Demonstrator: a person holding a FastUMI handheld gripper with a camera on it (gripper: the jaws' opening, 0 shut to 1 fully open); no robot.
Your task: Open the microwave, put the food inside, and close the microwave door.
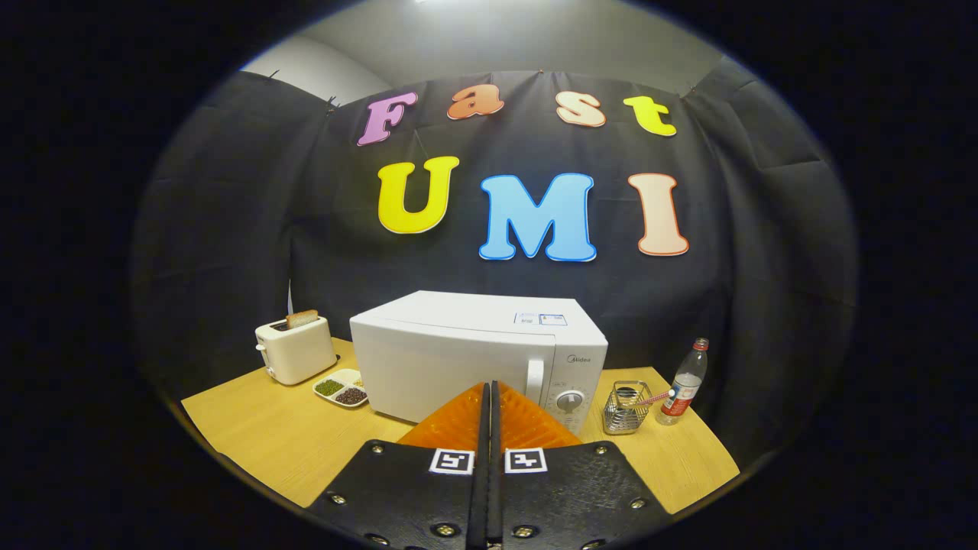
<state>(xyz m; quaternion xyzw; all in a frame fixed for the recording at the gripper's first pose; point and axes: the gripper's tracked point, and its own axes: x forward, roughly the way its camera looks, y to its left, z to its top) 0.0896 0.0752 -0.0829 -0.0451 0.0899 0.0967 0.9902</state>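
A white microwave [458, 355] stands on the wooden table [290, 443] with its door closed; its vertical handle [535, 380] and a round dial [569, 400] sit on the right side of its front. My gripper [489, 389] is shut with nothing between its fingers, and the tips meet just in front of the microwave door, a little left of the handle. A divided white dish [341, 388] holding green and dark food lies to the left of the microwave, near its front corner.
A white toaster [295, 350] with a slice of bread sticking up stands at the far left of the table. Right of the microwave are a wire basket [625, 409] and a plastic bottle [685, 383]. The black cloth wall rises behind everything.
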